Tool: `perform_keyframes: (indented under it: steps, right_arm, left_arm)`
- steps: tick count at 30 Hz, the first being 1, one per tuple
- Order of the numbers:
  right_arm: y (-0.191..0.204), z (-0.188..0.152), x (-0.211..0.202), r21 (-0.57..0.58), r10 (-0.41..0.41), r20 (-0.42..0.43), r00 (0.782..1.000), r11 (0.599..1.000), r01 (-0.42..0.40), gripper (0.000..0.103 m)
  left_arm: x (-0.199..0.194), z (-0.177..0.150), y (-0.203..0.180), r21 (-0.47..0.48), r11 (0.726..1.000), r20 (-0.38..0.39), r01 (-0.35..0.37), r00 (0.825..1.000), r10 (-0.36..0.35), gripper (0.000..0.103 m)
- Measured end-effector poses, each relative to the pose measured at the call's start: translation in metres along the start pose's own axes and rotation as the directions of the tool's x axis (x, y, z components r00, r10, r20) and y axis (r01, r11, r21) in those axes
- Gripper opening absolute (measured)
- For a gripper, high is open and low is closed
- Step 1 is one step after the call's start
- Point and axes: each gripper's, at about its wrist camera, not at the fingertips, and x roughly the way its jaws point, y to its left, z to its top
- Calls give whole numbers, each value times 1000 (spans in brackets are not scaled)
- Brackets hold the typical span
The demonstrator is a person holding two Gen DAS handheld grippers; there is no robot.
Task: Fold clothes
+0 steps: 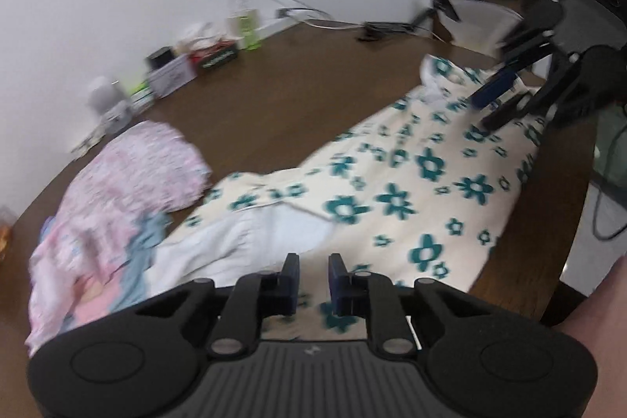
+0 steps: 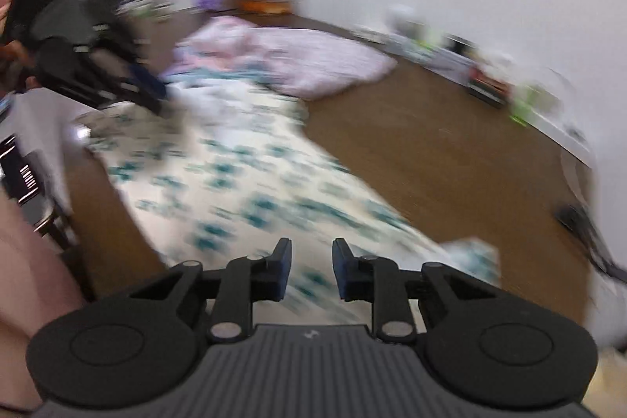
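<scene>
Black ribbed tongs [image 1: 313, 279] (parted) over soft floral cloth [image 1: 411, 183].

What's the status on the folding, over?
Left gripper open, right gripper open, both above opposite ends of the floral garment. Garment spread on the brown table, unfolded. Pink clothes pile overlaps its left end.

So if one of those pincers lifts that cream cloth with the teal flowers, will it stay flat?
Probably not. The flowered garment already lies rumpled, so it should droop. It looks thin, likely light. Pushed across the wooden table, it would probably bunch.
</scene>
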Motion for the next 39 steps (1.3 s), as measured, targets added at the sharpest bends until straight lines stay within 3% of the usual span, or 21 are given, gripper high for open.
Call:
perform_keyframes:
  steps: [4,7,14,20,24,27,30,34,36,39]
  right_arm:
    - [32,11,39,-75,36,2,999,997,-36,23]
    - [22,2,44,-40,45,-18,999,998,-45,25]
    - [-27,-43,7,76,-65,-58,996,995,69,26]
    - [-56,-78,-26,155,-160,-97,982,973,174,34]
    - [-64,-90,-30,231,-167,-56,984,957,175,36]
    - [-61,-92,-31,252,-180,-41,983,950,185,37]
    - [-56,-86,-39,281,-187,-21,982,942,185,37]
    - [-28,-64,-51,219,-184,53,982,961,168,37]
    - [-9,-51,-43,156,-154,67,986,978,142,37]
    - [14,-33,-18,85,-97,75,992,992,91,37]
  left_arm:
    - [23,-12,2,-15,999,-27,-41,999,40,17]
    - [28,-25,12,-56,997,-33,-57,998,55,18]
    - [13,-52,35,-136,989,-42,-56,998,51,26]
    - [-3,-73,49,-120,979,-117,-163,982,149,35]
    - [-1,-82,56,-148,973,-102,-177,981,163,34]
    - [-3,-80,54,-105,976,-110,-191,978,179,35]
    - [-23,-69,52,-107,964,-63,-243,969,237,36]
    - [-50,-56,31,-95,982,25,-164,986,167,36]
    - [-45,-54,10,-39,993,8,-108,994,109,33]
    - [-29,-60,-9,-9,997,-46,-81,996,80,28]
